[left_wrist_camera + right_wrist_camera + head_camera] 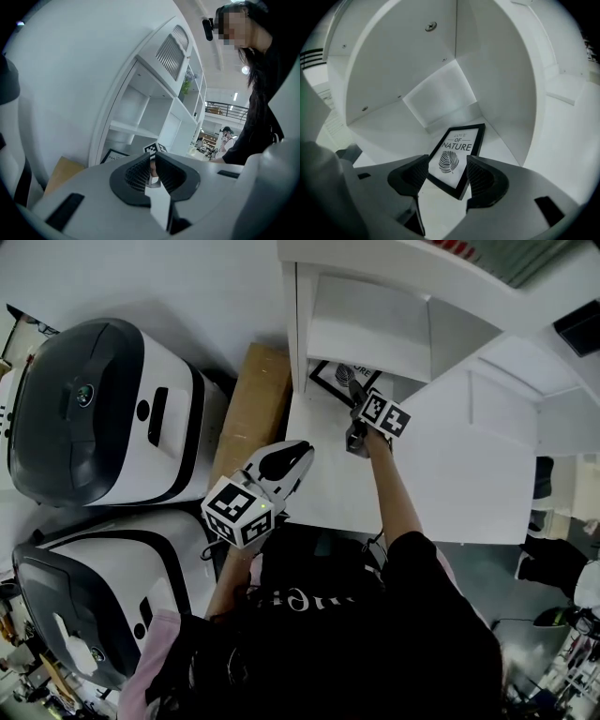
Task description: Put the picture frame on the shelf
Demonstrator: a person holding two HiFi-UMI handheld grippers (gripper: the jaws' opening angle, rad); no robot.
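Note:
The black picture frame [457,152], printed with a leaf and the words "Love of Nature", lies flat on the floor of a low compartment of the white shelf [389,126]. My right gripper [446,176] stands open with the frame's near end between its jaws, and the pads do not press on it. In the head view the right gripper [354,392] reaches into the shelf [375,334] just over the frame [333,379]. My left gripper [302,454] hangs back, shut and empty. The left gripper [153,168] points toward the shelf, where the frame [115,155] shows.
Two large white-and-black machines [103,409] [94,596] stand at the left. A brown cardboard box [253,409] leans between them and the shelf. The compartment's side walls [506,93] close in around the frame. People stand far behind [227,138].

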